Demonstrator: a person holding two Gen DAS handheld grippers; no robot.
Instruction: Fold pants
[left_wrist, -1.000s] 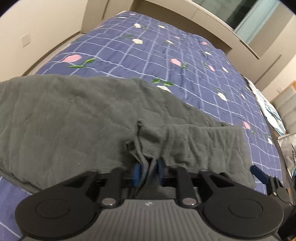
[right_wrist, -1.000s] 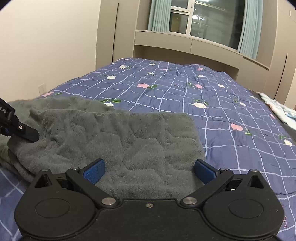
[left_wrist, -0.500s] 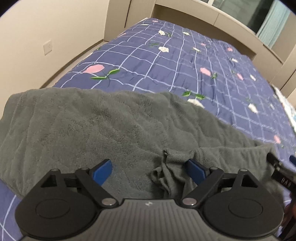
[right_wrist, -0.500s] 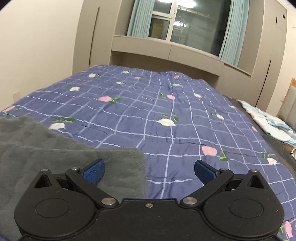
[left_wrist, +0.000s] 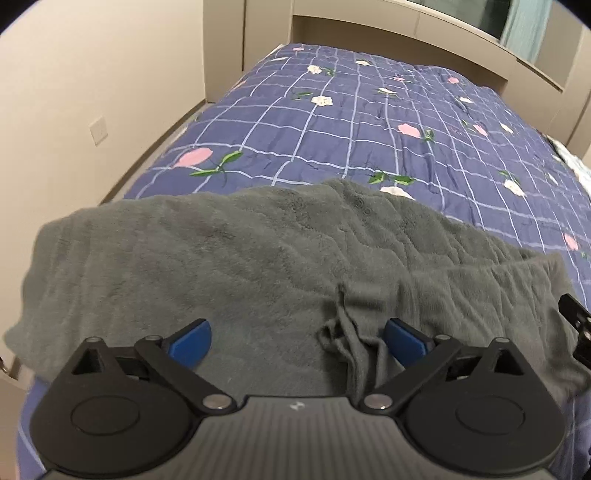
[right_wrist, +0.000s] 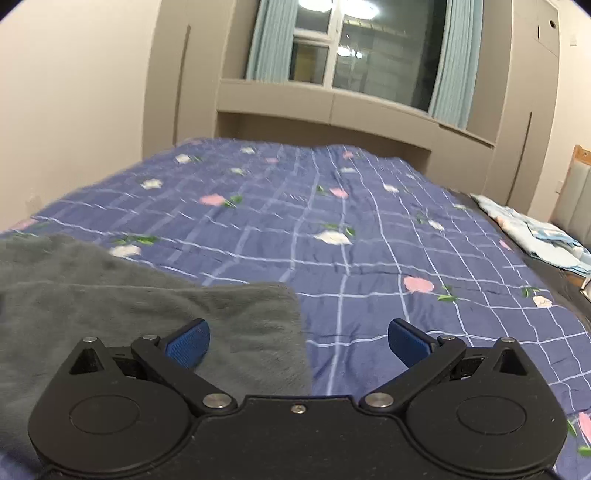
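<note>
The grey fleece pants (left_wrist: 240, 266) lie folded on the near end of the bed (left_wrist: 332, 122), spread across its blue checked quilt with pink and white flowers. In the left wrist view the fabric fills the lower half of the frame, its far edge running in a rounded line from left to right. A bunched, wrinkled ridge of cloth (left_wrist: 347, 332) rises just in front of the left claw (left_wrist: 297, 338), close to the right-hand blue pad (left_wrist: 404, 338) — whether it touches that pad is hard to tell. The left claw stands wide apart, both pads clear of any grip, hovering low over the pants.

At the right edge of that view a dark part of the other tool shows beside the pants' folded end.

In the right wrist view the right claw (right_wrist: 297, 341) is also spread wide and holds nothing. The square corner of the folded pants (right_wrist: 258, 317) lies under its left pad (right_wrist: 188, 341), while the right pad (right_wrist: 408, 343) sits over bare quilt. Beyond the bed are a beige built-in ledge (right_wrist: 332, 107), a dark window (right_wrist: 369, 48) with pale blue curtains (right_wrist: 266, 40), and a light blue cloth (right_wrist: 535, 236) at the bed's right edge.
</note>
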